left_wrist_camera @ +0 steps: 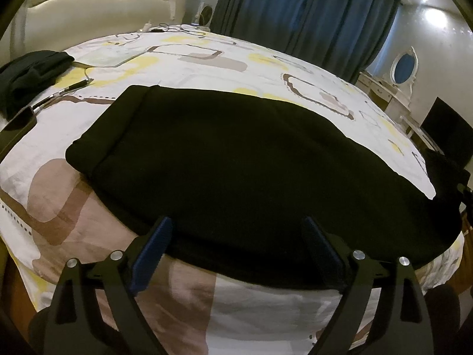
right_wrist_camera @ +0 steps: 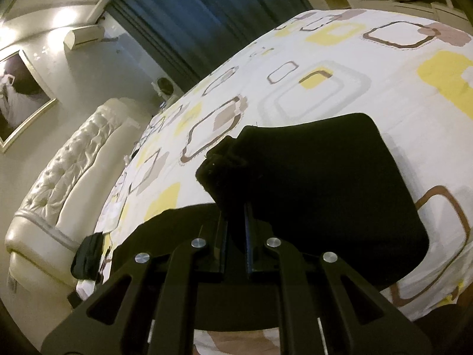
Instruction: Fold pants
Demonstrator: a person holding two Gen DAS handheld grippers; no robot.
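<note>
Much of the black pants is lost in shadow, so seams and folds cannot be made out, and the far right end is cut off behind the dark fabric. Open patterned bedsheet is left beyond and to either side. The left gripper is held with its jaws apart over the near edge, while the right gripper is clamped on a raised end of the pants.

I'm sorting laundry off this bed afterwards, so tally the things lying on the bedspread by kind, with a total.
Black pants being folded, an end clamped in the right gripper: 1
Other dark garment near the headboard: 1
Pens: 1
Cable clusters at the far edge: 1
Total: 4
</note>
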